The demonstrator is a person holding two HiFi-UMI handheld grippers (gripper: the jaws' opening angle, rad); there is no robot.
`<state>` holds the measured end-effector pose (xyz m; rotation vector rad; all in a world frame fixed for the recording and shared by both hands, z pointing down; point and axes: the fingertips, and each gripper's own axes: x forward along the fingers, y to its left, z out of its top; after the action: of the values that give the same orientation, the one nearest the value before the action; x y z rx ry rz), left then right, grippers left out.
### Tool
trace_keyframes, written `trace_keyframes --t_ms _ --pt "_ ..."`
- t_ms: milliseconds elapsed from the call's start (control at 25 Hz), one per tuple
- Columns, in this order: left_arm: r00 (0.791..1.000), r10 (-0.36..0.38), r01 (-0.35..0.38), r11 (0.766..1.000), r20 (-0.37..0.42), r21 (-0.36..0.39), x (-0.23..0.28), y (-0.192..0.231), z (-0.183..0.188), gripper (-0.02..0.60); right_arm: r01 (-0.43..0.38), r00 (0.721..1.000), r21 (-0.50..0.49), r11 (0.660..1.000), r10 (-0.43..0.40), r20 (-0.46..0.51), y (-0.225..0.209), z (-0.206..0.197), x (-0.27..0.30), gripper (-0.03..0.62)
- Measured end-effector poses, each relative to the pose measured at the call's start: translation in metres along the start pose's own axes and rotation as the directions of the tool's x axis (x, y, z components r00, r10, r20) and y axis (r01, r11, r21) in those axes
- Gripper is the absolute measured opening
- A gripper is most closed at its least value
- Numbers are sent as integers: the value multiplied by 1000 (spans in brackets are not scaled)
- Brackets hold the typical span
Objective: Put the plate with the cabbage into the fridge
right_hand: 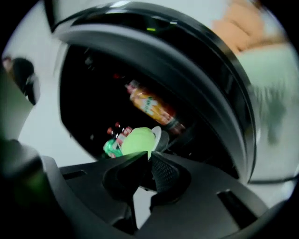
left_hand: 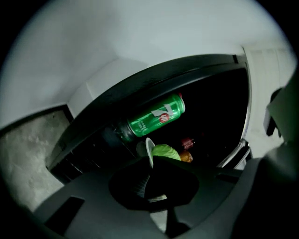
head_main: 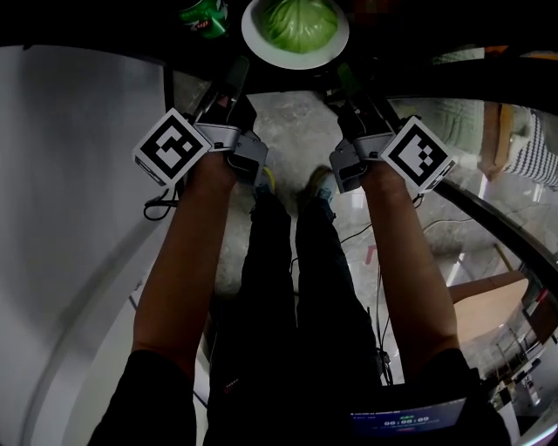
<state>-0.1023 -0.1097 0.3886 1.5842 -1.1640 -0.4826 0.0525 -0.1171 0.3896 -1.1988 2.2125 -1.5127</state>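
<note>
Nearest to me in the head view are the person's dark-clad legs (head_main: 292,296) and two bare forearms (head_main: 187,261) reaching forward. Each forearm ends in a marker cube (head_main: 173,145) that hides the hand, so I see nothing of the grip on the handles. Past the cubes the left gripper (head_main: 239,68) and the right gripper (head_main: 345,75) run up into shadow, and from here I cannot separate their tips from the dark. Each gripper's own view settles it: the left one is clamped on one rim of the white plate (left_hand: 149,150), which I see edge-on between its jaws, and the right one is pinched on the opposite rim. The plate hangs between both tools at the very top of the head view, its far edge cut off by the frame, with the pale green cabbage (head_main: 302,23) sitting on it. It is at the mouth of the fridge (left_hand: 140,86), whose inside is almost black. A green can (head_main: 203,16) is just left of the plate, half cropped in the head view and plainer in the left gripper view, though what it rests on is lost in the dark. Beyond the cabbage I make out small red and orange things (left_hand: 187,150) too dim to name. Deeper in, the right gripper view shows an orange-labelled bottle (right_hand: 150,107), and that view's right edge is smeared
</note>
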Motion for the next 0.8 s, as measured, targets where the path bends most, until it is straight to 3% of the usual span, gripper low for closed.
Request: trace_keyframes --t_ms 40,120,200,280,400,520,600,800 --pt "999 34 -33 994 -5 107 -2 0 3 14 35 999 -108 994 -36 -7 0 1 -2 25" --pt "997 71 -63 954 -15 294 -2 -4 5 14 82 996 -279 957 -87 -6 2 2 -3 25" --pt "996 85 -64 886 -26 460 0 -11 2 14 95 995 -399 912 -103 2 8 1 -2 23" --pt "995 90 -44 794 -45 607 3 -20 -5 12 97 994 -501 860 -109 6 14 -2 0 23" --pt "991 98 1 667 -90 745 5 -26 -24 12 94 993 -620 779 -117 5 18 -12 0 18" --pt "988 104 29 588 -111 808 7 -30 -38 10 88 992 -674 733 -123 -3 19 -19 2 6" --pt "987 109 39 561 -120 827 9 -31 -43 5 78 993 -689 721 -119 -13 21 -22 4 6" --pt "983 128 39 553 -131 832 11 -29 -48 5 58 992 -702 709 -120 -40 21 -29 9 6"
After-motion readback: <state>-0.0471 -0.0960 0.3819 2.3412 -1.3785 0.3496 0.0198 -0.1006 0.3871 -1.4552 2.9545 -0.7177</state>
